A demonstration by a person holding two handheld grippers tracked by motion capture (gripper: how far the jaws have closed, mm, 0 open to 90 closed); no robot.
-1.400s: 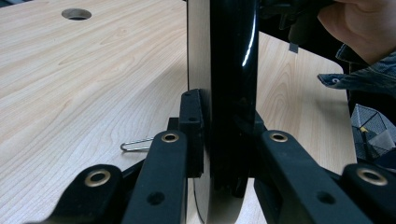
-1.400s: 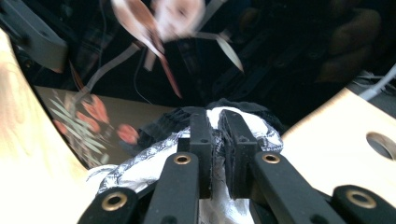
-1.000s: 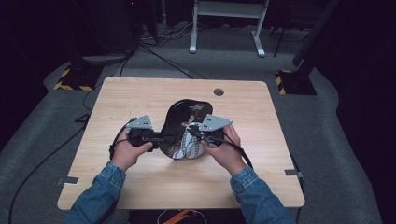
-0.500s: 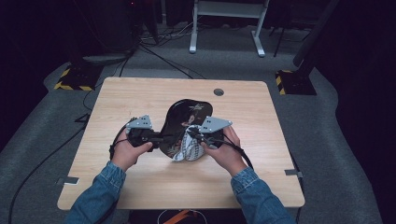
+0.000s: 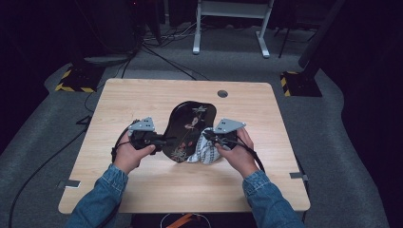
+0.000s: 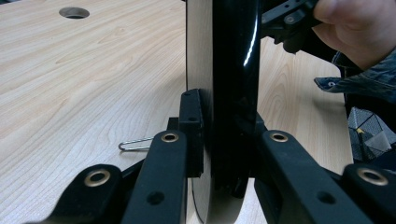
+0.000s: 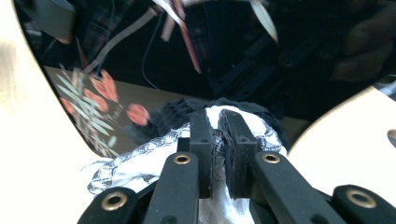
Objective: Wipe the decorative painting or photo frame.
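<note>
A glossy black tray [image 5: 190, 121] painted with red flowers lies mid-table. My left gripper [image 5: 164, 141] is shut on its left rim. In the left gripper view that rim [image 6: 233, 70] stands edge-on, pinched between my left gripper's [image 6: 224, 135] pads. My right gripper [image 5: 209, 140] is shut on a bunched black-and-white checked cloth [image 5: 203, 151] at the tray's near right part. In the right gripper view the cloth [image 7: 140, 158] is clamped between my right gripper's [image 7: 215, 135] jaws and rests against the shiny tray [image 7: 163, 60].
The light wooden table [image 5: 142, 99] has a round cable hole [image 5: 222, 93] at its far side. A small bent wire clip [image 6: 135, 144] lies on the wood beside the tray. Cables, a white stand [image 5: 230, 23] and black-and-yellow marked bases [image 5: 73, 80] sit on the floor beyond.
My right gripper has slid the cloth a little to the right and nearer to the person over the tray. The left gripper has kept still on the rim.
</note>
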